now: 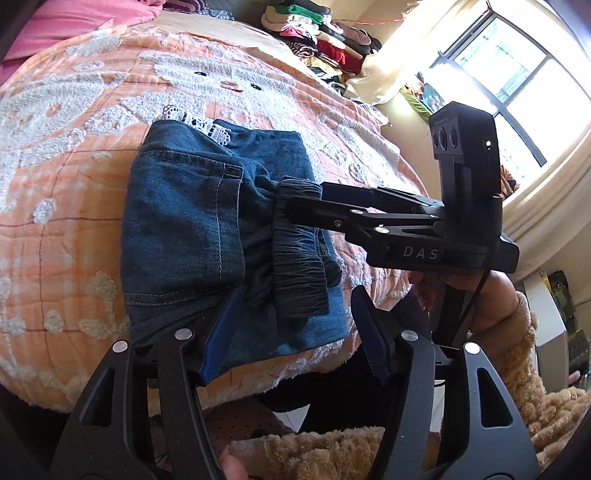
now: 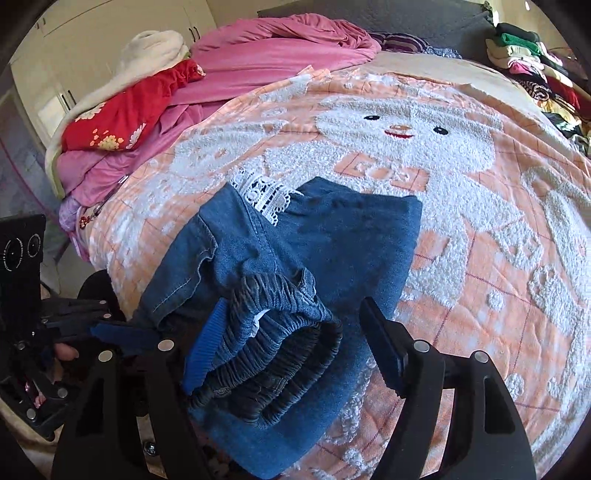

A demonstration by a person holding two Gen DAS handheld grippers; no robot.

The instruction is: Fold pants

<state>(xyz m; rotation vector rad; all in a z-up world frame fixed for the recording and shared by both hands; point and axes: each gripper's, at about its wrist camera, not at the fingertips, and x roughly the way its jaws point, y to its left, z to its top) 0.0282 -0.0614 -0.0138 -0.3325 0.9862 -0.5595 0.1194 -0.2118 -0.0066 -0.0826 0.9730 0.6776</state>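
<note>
Blue denim pants (image 1: 207,236) lie folded in a compact bundle on the orange bedspread (image 1: 66,147), with white lace trim (image 1: 201,123) showing at the far edge and the dark elastic waistband (image 1: 299,266) on top. My left gripper (image 1: 291,343) is open at the bundle's near edge, its left finger (image 1: 218,347) against the denim. My right gripper (image 2: 291,350) is open around the waistband (image 2: 280,354); it also shows in the left wrist view (image 1: 295,201), reaching in from the right. The pants fill the near middle of the right wrist view (image 2: 332,243).
The bedspread (image 2: 480,221) has a white bear pattern. Pink and red bedding (image 2: 155,107) is piled at the far left. A stack of folded clothes (image 1: 317,33) sits at the far corner. A window (image 1: 517,74) and curtain stand to the right. The bed's near edge is just below the grippers.
</note>
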